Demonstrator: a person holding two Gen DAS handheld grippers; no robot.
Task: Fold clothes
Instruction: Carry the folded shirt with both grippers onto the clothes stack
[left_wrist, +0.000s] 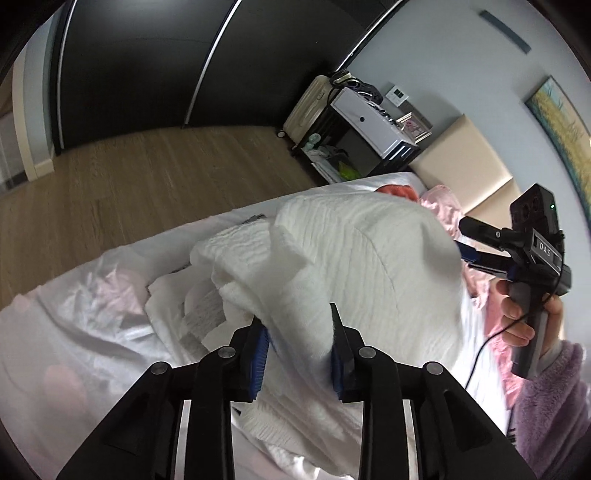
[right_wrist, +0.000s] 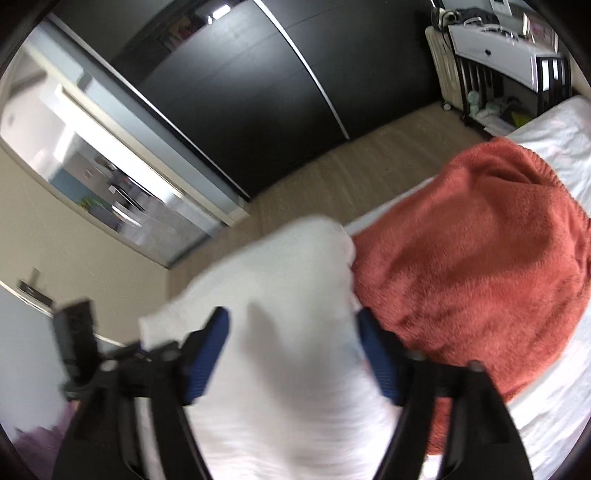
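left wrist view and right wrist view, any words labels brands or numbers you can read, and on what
"DAS": on the black body of the right hand-held gripper, left wrist view.
Wall panel above the white cabinet: markings too small to read.
Right wrist view: blurred, no readable text.

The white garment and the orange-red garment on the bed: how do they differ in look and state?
The white garment has a ribbed knit; the orange-red garment is fuzzy. The white one lies between the pads of both hand-held grippers; the orange-red one lies untouched beside it. Both rest on the white bed sheet.
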